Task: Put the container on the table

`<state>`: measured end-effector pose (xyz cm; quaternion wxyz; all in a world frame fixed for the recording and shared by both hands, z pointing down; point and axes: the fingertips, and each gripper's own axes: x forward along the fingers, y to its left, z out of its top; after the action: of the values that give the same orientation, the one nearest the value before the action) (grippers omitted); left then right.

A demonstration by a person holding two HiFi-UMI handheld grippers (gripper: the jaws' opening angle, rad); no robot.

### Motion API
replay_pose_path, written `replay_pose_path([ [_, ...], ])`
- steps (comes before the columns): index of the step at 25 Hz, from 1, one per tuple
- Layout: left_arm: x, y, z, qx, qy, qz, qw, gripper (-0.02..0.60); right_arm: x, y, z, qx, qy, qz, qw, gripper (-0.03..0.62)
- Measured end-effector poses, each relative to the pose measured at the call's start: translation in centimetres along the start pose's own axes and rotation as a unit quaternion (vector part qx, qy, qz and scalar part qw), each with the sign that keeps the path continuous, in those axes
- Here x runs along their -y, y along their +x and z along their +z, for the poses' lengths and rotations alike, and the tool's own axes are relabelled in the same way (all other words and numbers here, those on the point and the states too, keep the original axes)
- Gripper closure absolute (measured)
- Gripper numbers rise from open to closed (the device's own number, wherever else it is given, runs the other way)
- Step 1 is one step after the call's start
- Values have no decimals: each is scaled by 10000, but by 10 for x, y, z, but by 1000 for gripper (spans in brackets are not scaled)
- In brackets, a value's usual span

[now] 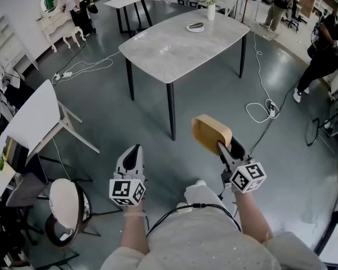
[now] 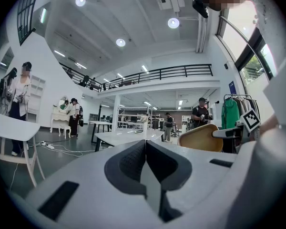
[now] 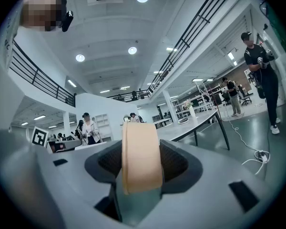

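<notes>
The container point(image 1: 210, 131) is not on the table point(image 1: 174, 49). It is clamped in the right tool point(image 1: 224, 148), whose jaws stand well apart and press on it from both sides. It stands on edge and sticks out ahead of the tool. The table lies ahead and a little to the left, well apart from the container, with its near corner closest. The right tool is nearer the table and carries the load, so the carry forward looks to be its job. Both tools point level. The left tool point(image 1: 134, 149) has its jaws together on nothing.
</notes>
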<state>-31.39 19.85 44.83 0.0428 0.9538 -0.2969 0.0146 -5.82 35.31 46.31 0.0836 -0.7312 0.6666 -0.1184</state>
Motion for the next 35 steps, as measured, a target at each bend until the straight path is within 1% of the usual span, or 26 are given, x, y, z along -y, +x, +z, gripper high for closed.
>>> replay_pose_path([
  [8,2,-4,0,-1,-6,3,10000,575,-2,-2,2,33,17,15,10000,362],
  [17,3,-8,-3,-14,-38,-16,10000,575,-4,-6,4,234,297,63,9993,362],
  [25,4,-4,-2,-13,-82,-88,9999,575,0,-7,5,227,330,-37,9992,364],
  [31,9,4,-9,-127,-164,-168,9996,575,8,-10,6,136,338,-145,9992,364],
  [35,8,17,-10,-193,-176,-207,9994,575,19,-2,5,83,421,-215,9988,365],
])
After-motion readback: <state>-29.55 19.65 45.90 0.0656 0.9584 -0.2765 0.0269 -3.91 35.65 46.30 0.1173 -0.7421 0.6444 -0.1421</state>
